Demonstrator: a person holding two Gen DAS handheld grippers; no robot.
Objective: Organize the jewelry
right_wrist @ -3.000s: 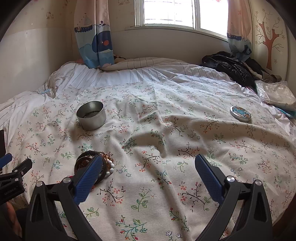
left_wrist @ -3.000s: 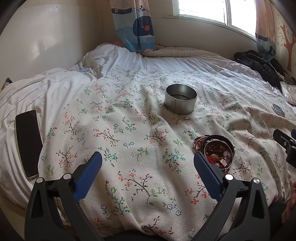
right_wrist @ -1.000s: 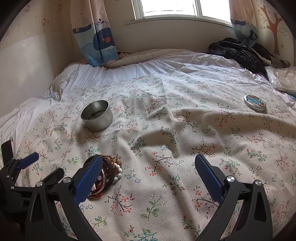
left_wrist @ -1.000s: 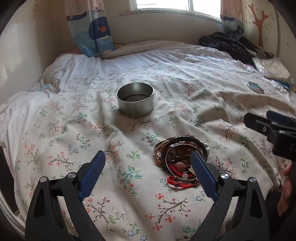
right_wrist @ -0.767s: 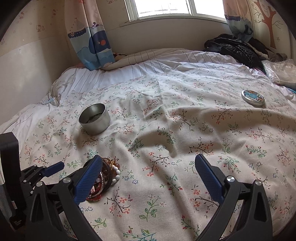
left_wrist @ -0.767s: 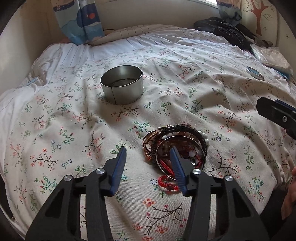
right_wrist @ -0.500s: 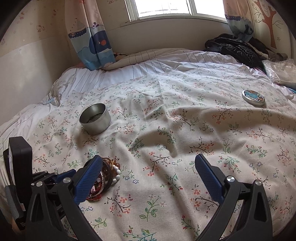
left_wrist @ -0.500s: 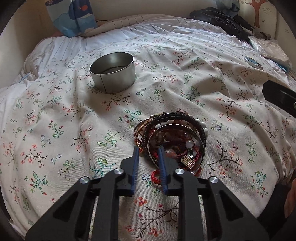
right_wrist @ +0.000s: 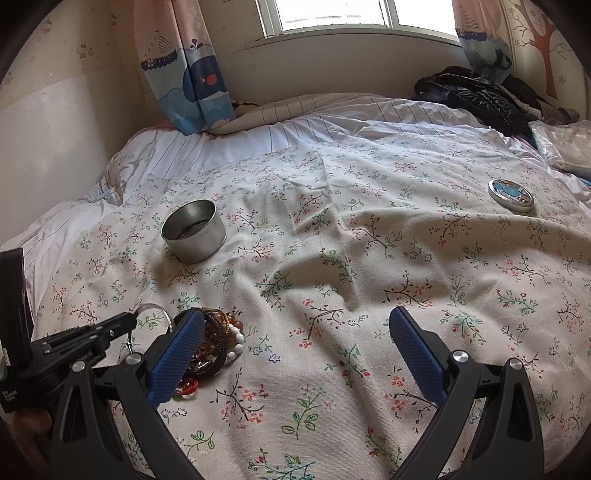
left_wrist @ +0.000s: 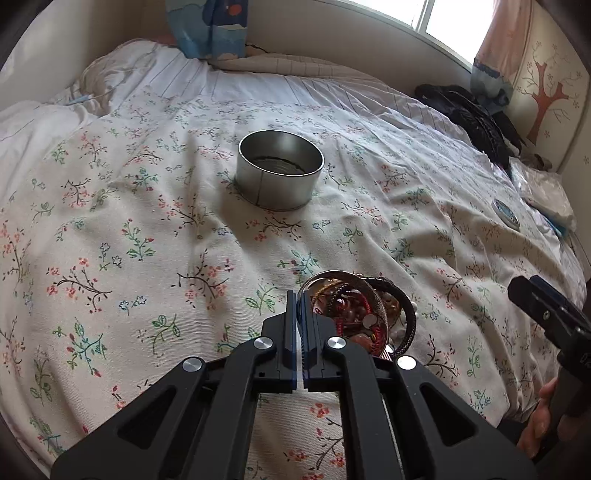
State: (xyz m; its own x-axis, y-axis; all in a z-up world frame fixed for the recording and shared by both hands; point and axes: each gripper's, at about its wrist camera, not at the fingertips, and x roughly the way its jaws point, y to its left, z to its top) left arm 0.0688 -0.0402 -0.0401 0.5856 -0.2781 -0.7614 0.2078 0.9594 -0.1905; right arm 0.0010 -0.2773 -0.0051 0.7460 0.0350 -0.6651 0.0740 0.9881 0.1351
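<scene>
Floral-printed cotton, cream with small pink and green sprigs, covers the bed (right_wrist: 332, 258) that serves as the work surface; a white striped sheet (right_wrist: 295, 133) shows beyond it, with a sailboat-print curtain (right_wrist: 184, 81) and a window (right_wrist: 332, 14) at the far wall. A round metal tin (left_wrist: 279, 170), open at the top, stands upright on the cover, well apart from the jewelry. Its printed lid (right_wrist: 511, 195) lies flat far to the right, near a black jacket (right_wrist: 476, 96) heaped at the bed's edge. The pile of bracelets (right_wrist: 216, 339) rests on the cover near the front edge. The left gripper (left_wrist: 299, 295) has its fingers pressed together on the rim of a thin metal bangle (left_wrist: 347, 295) at the left side of the pile; in the right wrist view a silver loop at its tip appears to stand raised off the cloth, though the angle is poor. The right gripper (right_wrist: 295, 354) is spread wide with nothing between its fingers, and its left blue pad (right_wrist: 177, 354) covers part of the pile. The beads and cords inside the bangle overlap and cannot be separated by eye.
</scene>
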